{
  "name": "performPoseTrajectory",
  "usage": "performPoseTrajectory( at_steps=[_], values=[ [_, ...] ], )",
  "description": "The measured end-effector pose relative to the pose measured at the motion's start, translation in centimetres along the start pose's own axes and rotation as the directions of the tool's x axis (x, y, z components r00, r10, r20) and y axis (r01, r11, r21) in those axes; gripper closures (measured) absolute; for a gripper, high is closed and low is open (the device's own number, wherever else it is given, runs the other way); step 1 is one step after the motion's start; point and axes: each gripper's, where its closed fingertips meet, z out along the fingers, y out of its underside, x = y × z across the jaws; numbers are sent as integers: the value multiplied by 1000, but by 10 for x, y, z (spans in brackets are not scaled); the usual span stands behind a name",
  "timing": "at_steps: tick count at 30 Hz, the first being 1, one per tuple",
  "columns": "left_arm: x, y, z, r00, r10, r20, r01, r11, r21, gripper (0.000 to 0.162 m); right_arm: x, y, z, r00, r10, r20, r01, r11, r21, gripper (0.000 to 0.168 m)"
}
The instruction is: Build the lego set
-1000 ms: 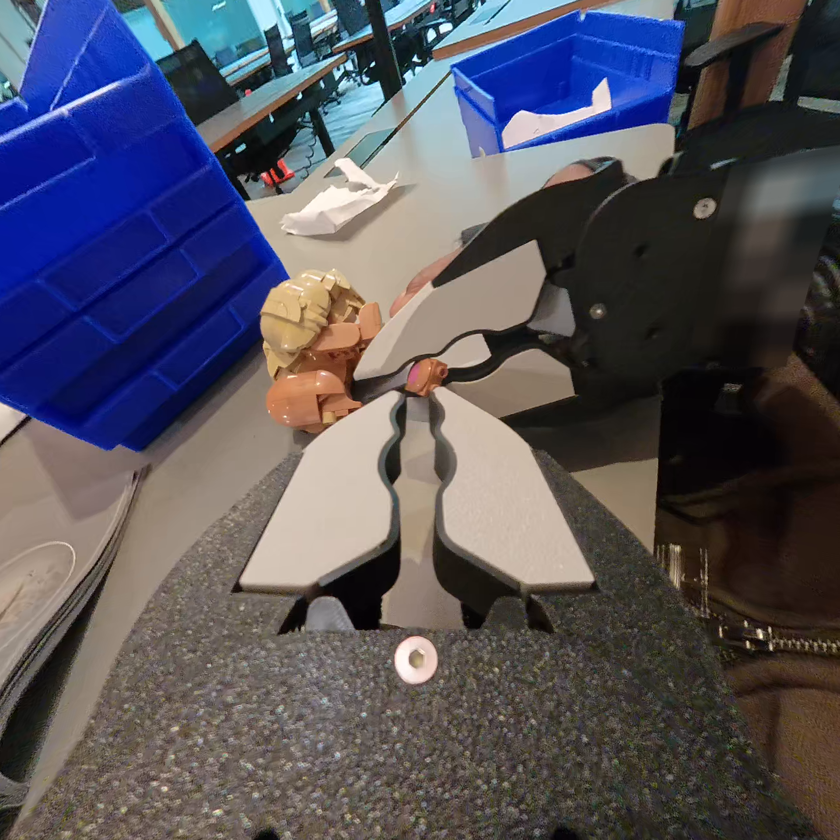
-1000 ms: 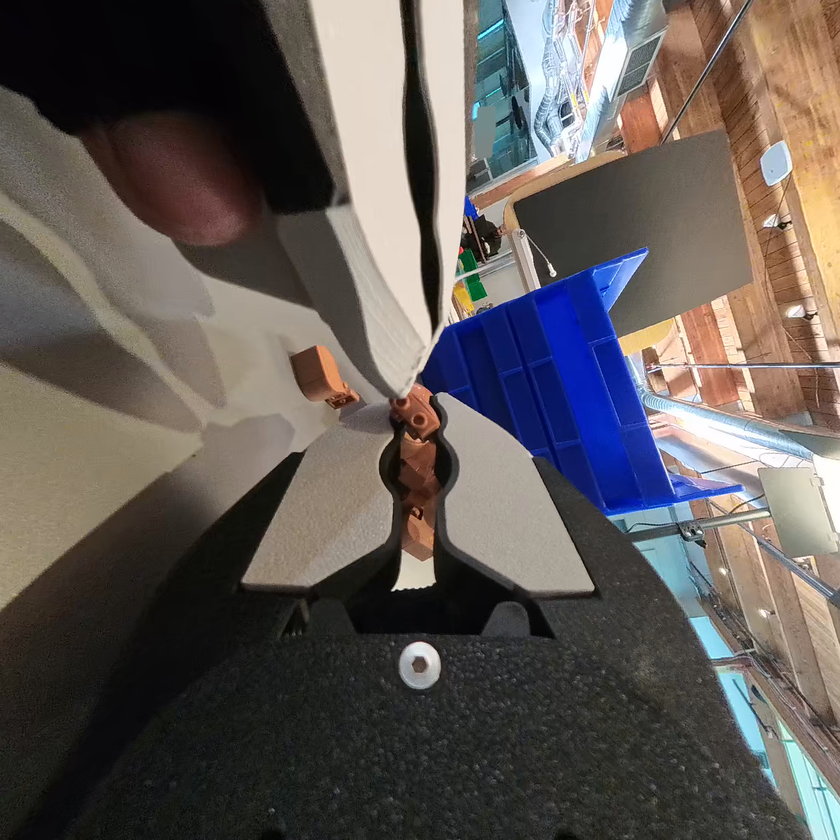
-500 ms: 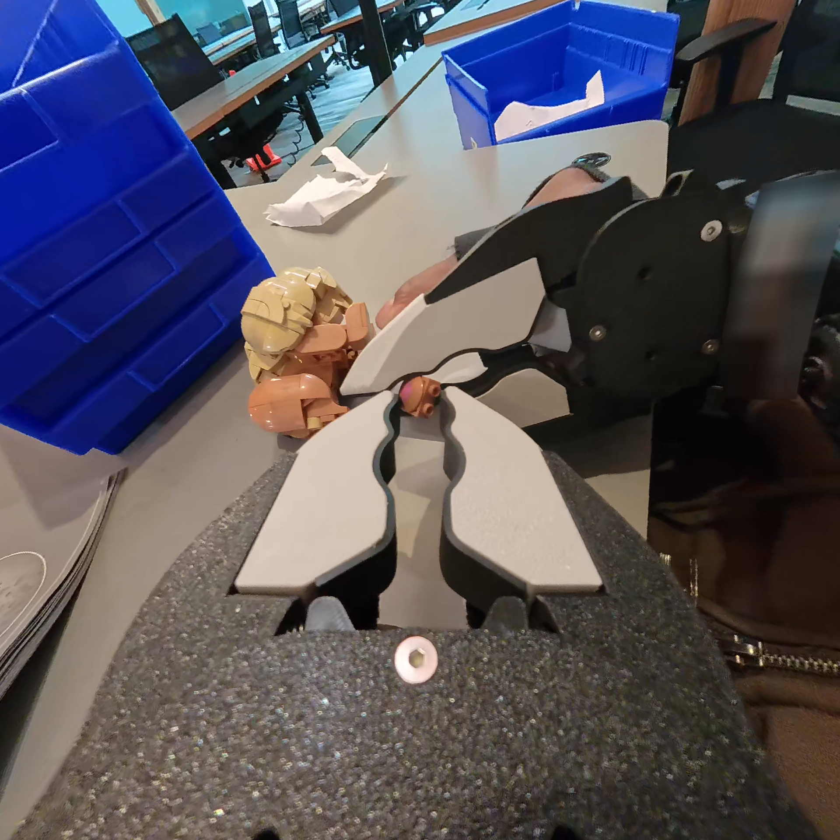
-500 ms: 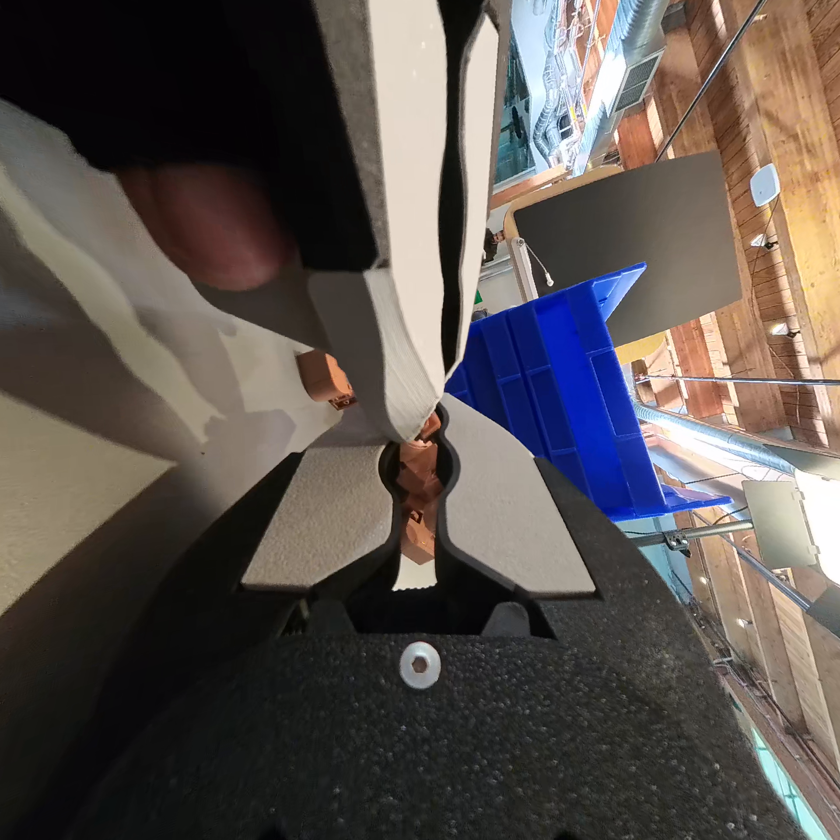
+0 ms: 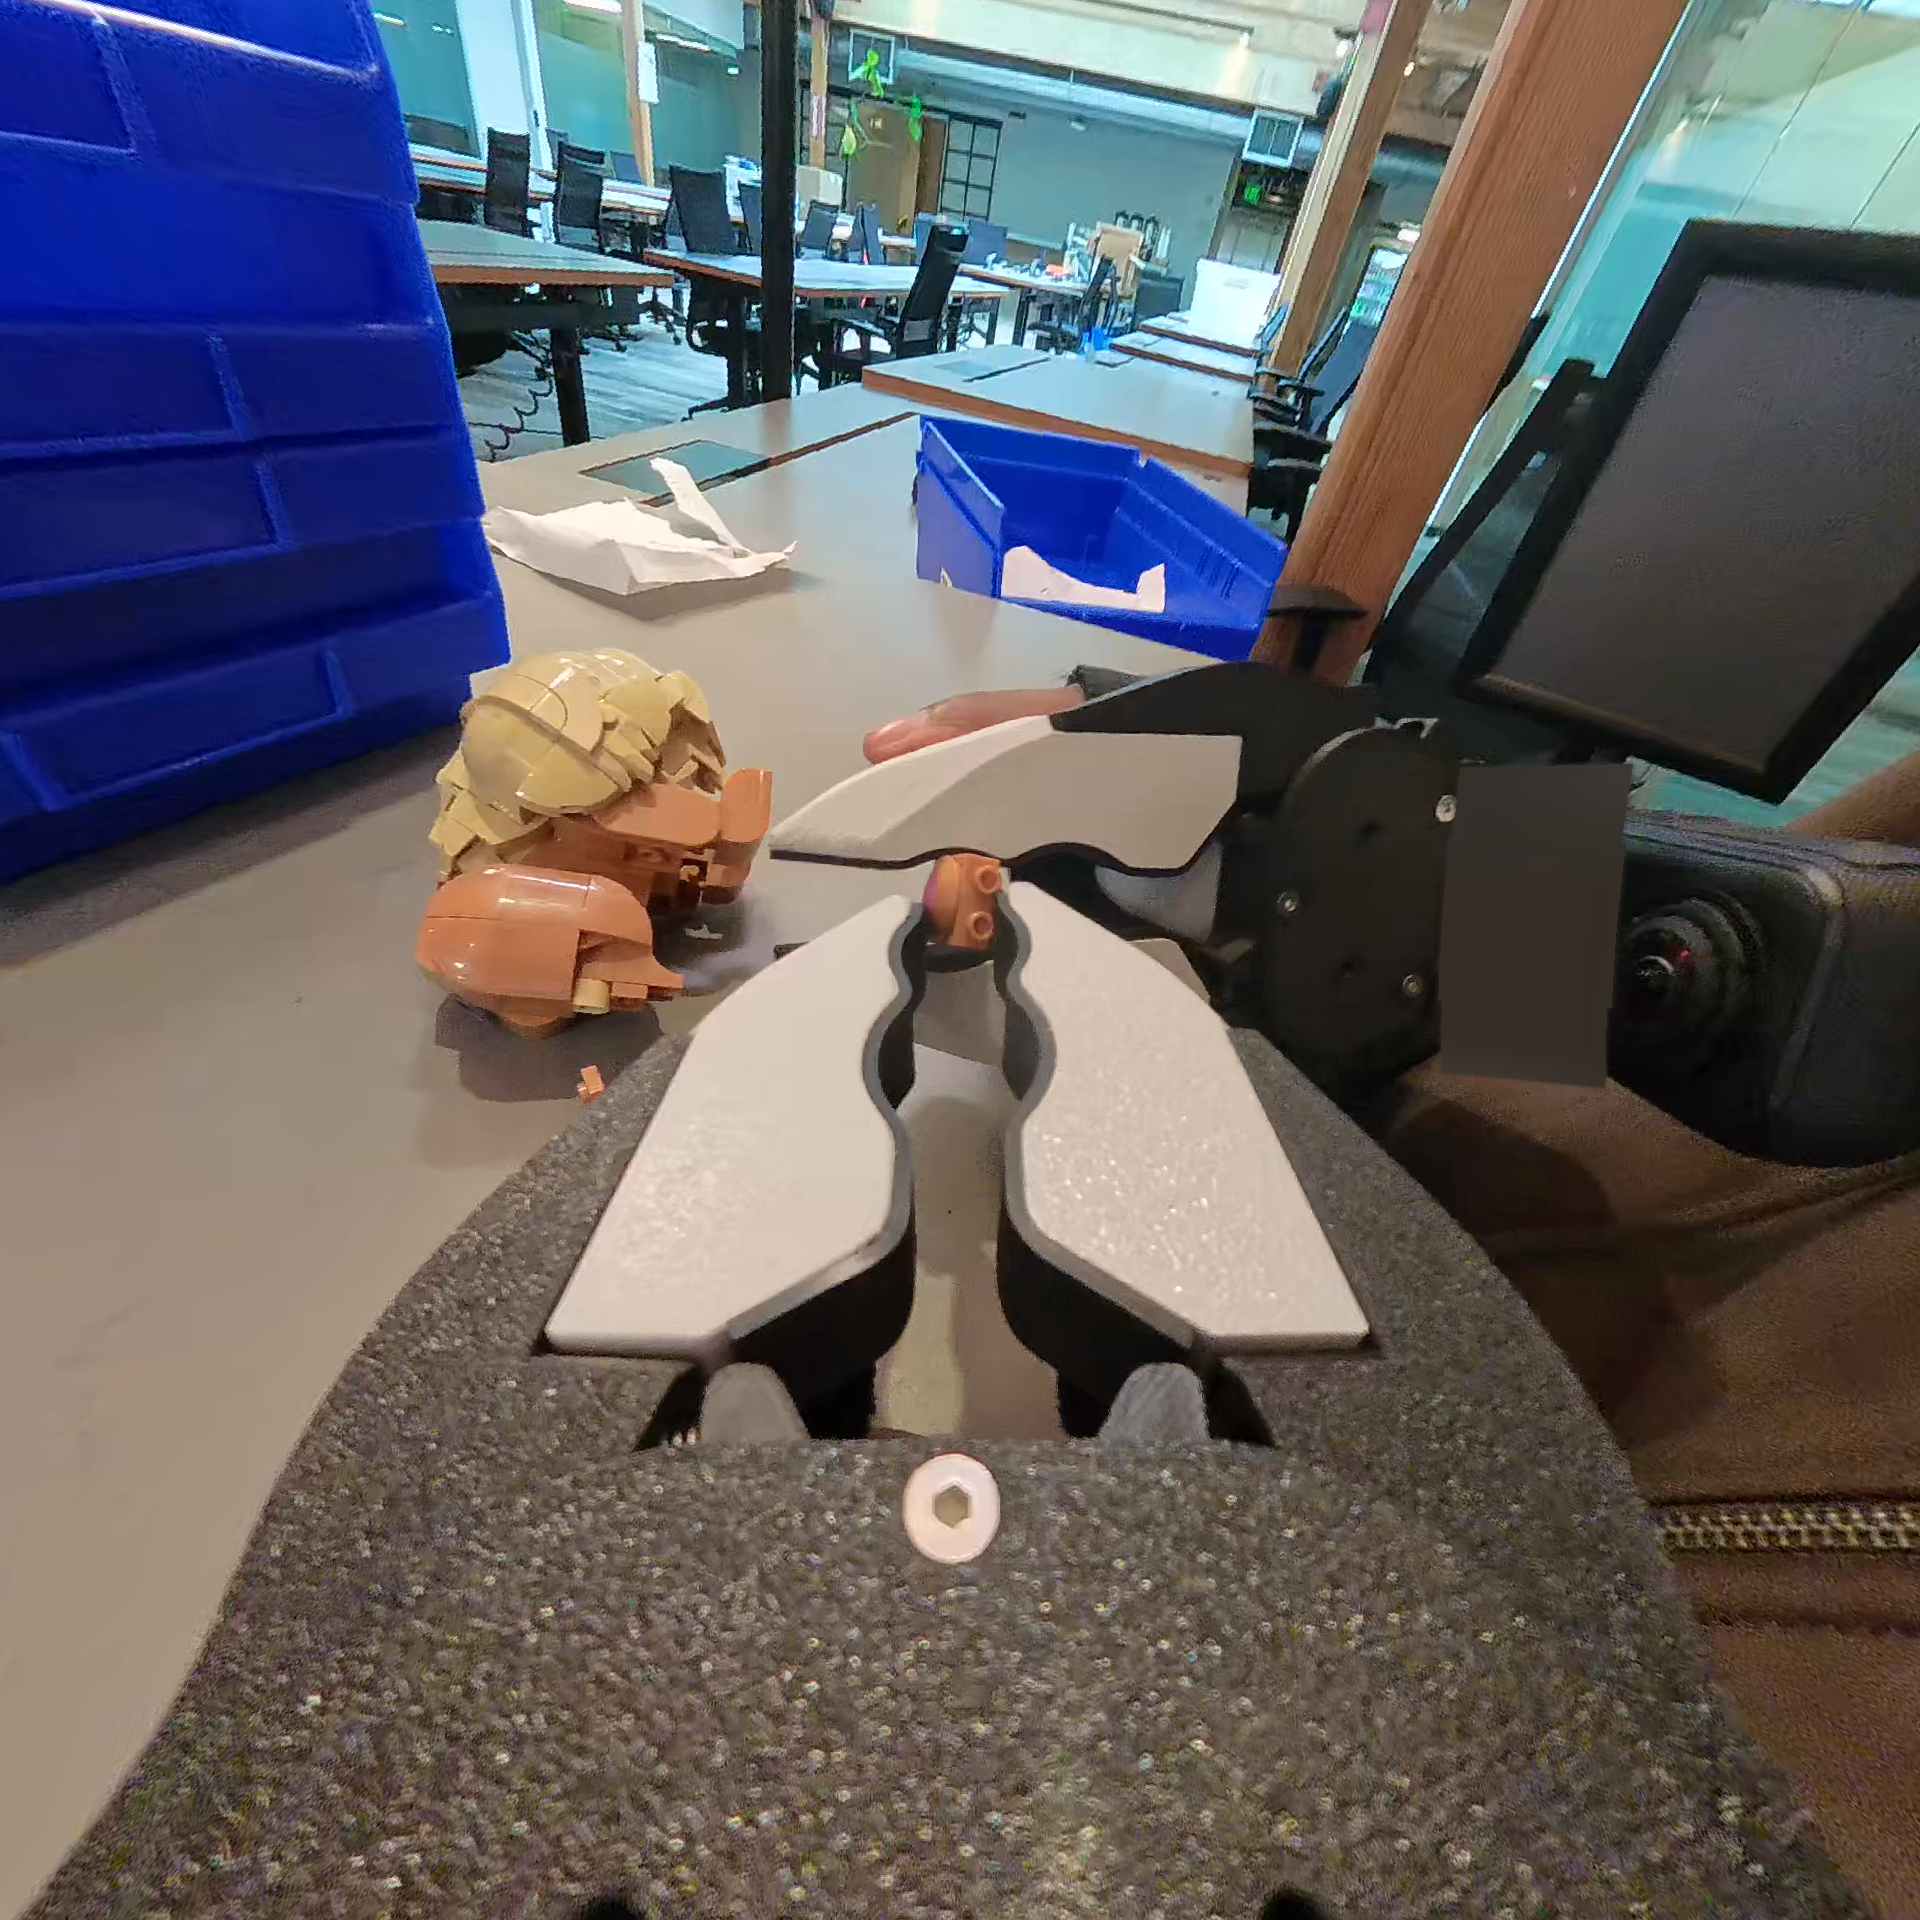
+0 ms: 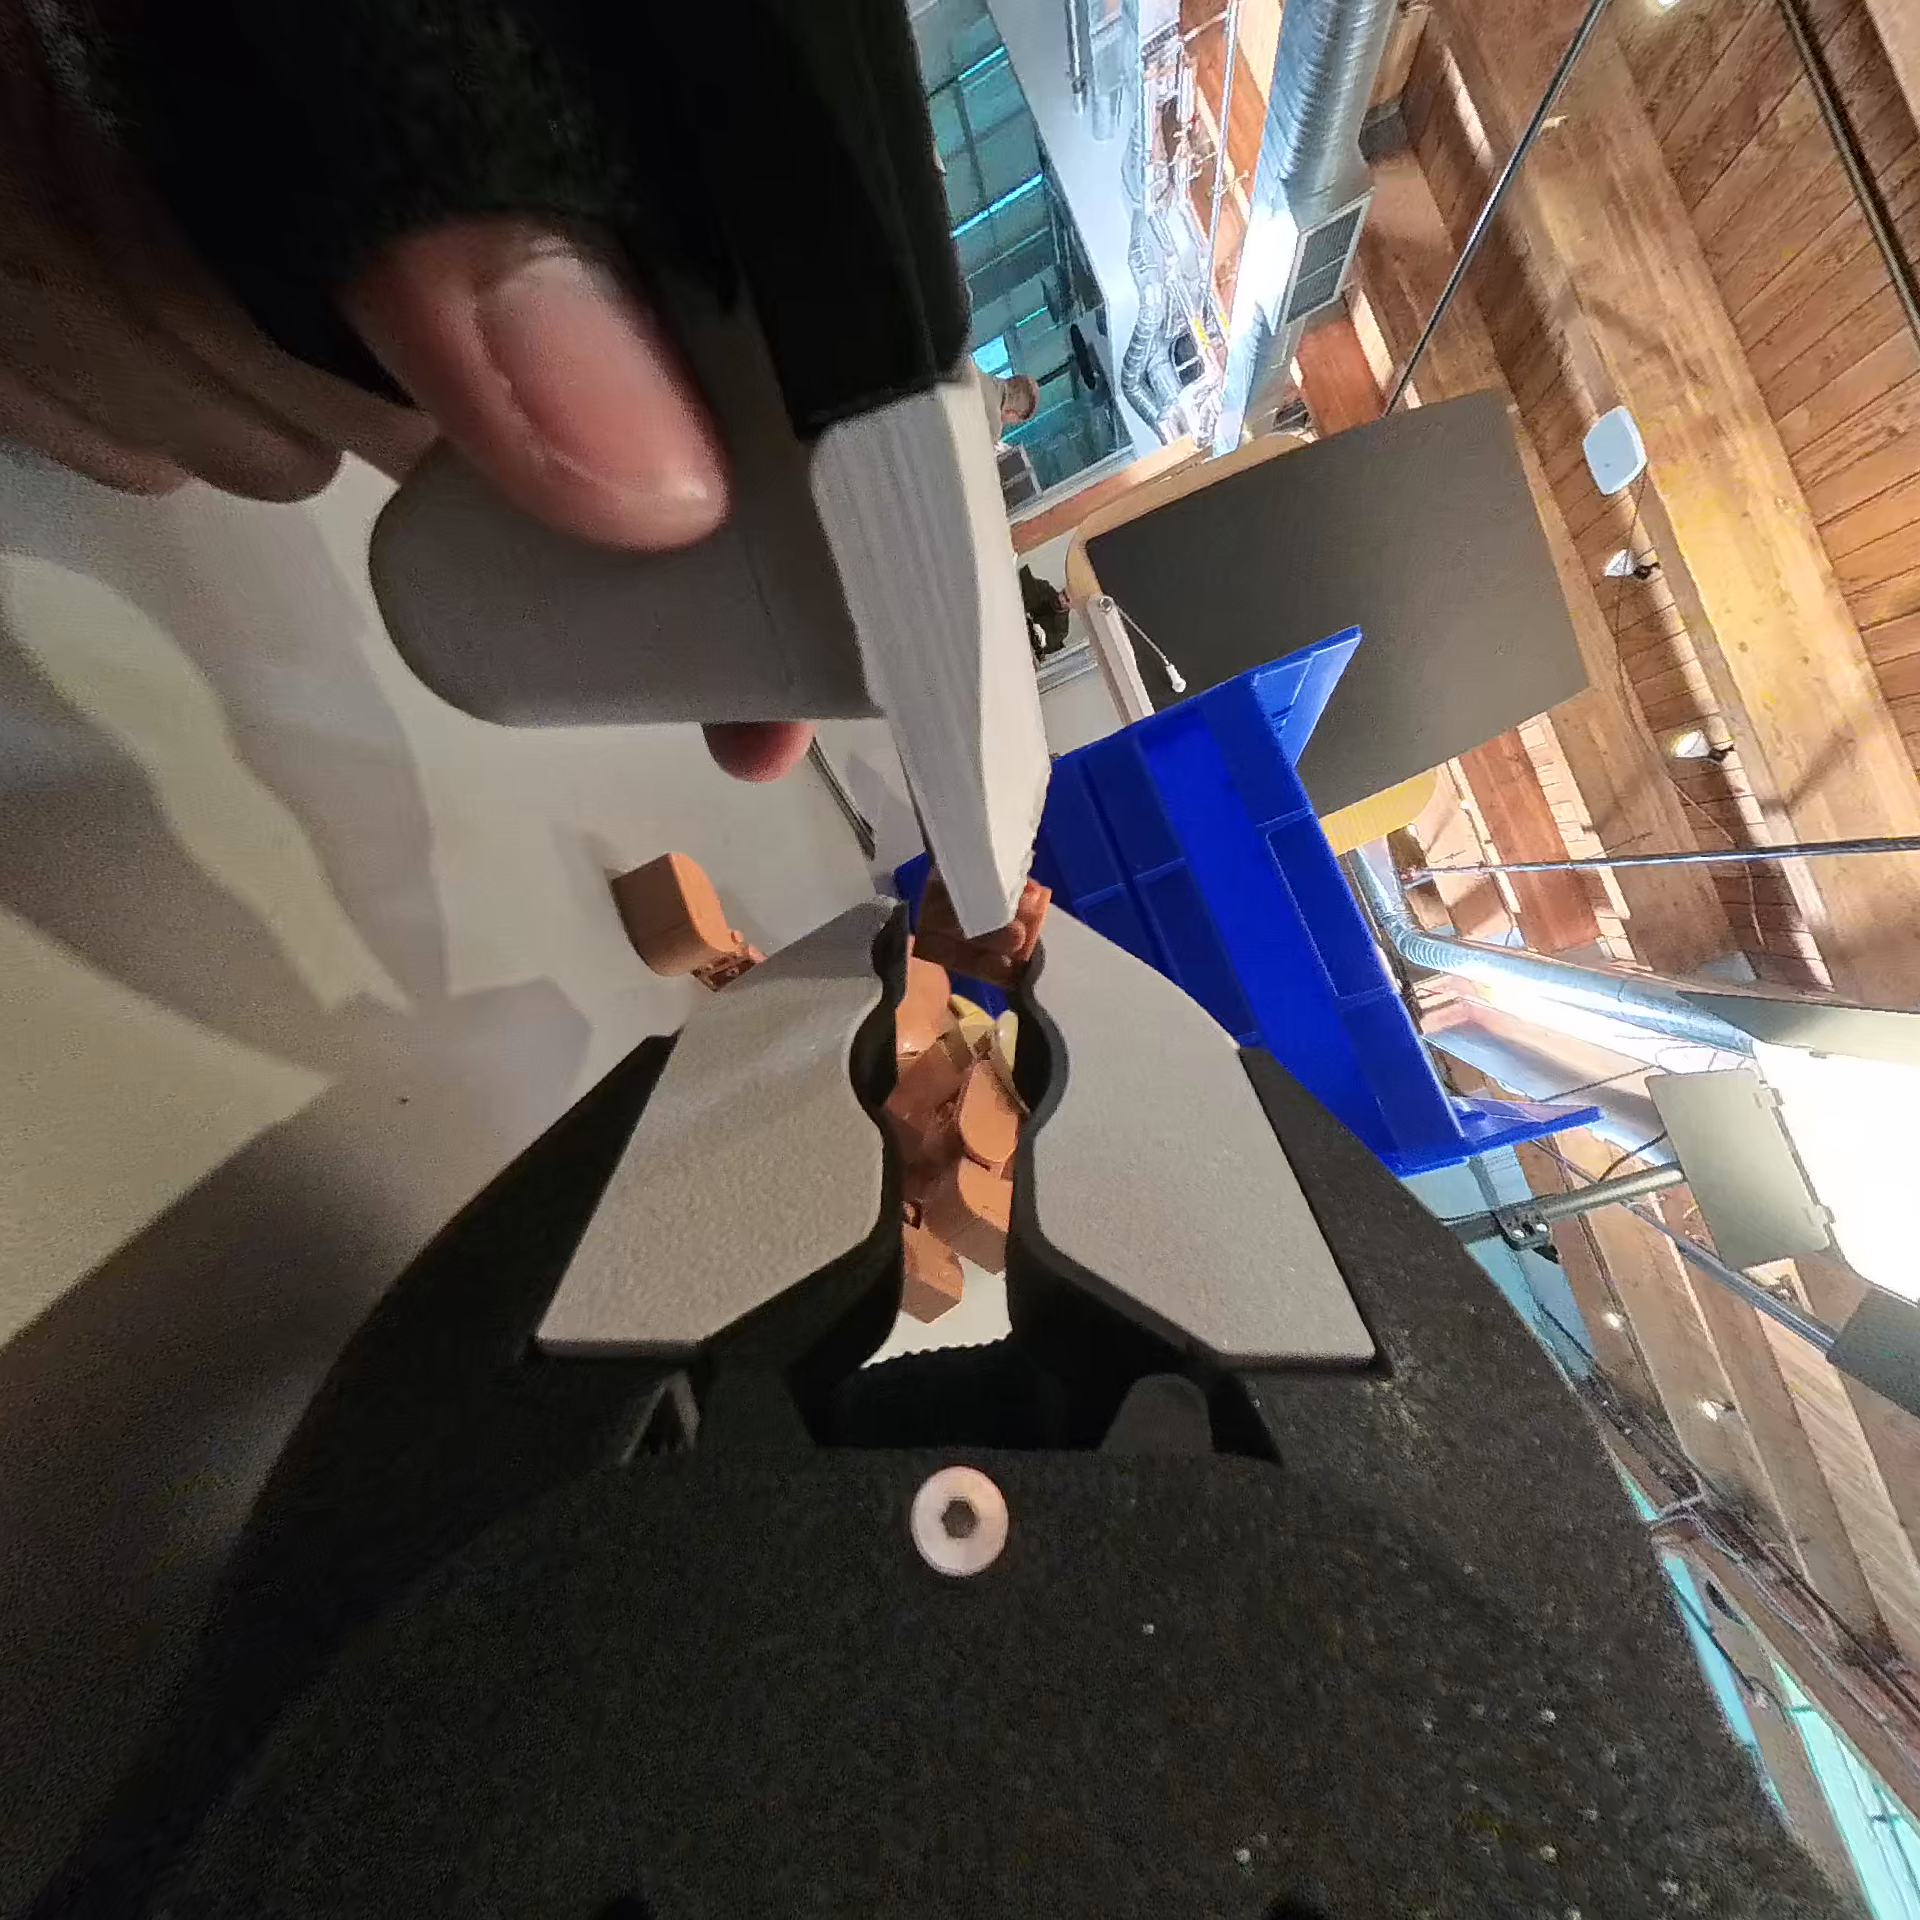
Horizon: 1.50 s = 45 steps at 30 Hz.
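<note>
Left wrist view. The left gripper [image 5: 961,909] is closed on a small brown lego piece [image 5: 964,906], pinched at the very tips of its two grey fingers [image 5: 769,1132]; the piece shows two round studs and a pink spot on one side. Directly above the piece, at 12 o'clock from it, lies the grey tip of the right gripper [image 5: 894,836], which enters from 3 o'clock with its fingers pressed together as seen side-on from here. A person's fingertip [image 5: 935,722] rests along its upper edge.

At 10 o'clock from the left gripper's tips, a partly built lego figure [image 5: 582,831] in brown and tan lies on the grey table [image 5: 208,1091], just beside both grippers (a tiny loose brown bit [image 5: 590,1086] sits on the table near its base). A large blue bin [image 5: 208,416] stands at 10 o'clock, farther out. A crumpled white paper [image 5: 634,540] lies at 11 o'clock, and a second, smaller blue bin [image 5: 1091,540] holding white paper at 1 o'clock.

Right wrist view. The right gripper [image 6: 961,951] is clamped on a brown lego assembly [image 6: 951,1153], which fills the gap between its fingers along most of their length. The left gripper's grey tip [image 6: 977,831] meets the top end of this assembly at 12 o'clock. A separate brown lego part [image 6: 681,930] lies on the table at 10 o'clock.
</note>
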Motion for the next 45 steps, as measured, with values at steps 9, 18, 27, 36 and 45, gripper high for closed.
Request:
performPoseTrajectory(
  at_steps=[9,18,27,36,45],
  values=[
    [4,-1,2,998,-44,-42,44,999,12,151,4,-5,-3,1000,18,-18,-18,999,29,155],
    [0,2,1,976,193,100,-188,980,-61,149,-2,2,0,1000,-20,5,20,999,-26,156],
    [0,-1,3,892,388,232,-364,921,-138,152,-4,6,1,999,-42,14,42,998,-50,156],
    [-4,2,5,870,421,256,-387,905,-175,155,-6,6,2,998,-54,21,55,997,-54,156],
    [-5,8,4,840,503,202,-466,860,-205,155,-12,10,3,996,-62,65,67,995,-79,157]
  ],
)
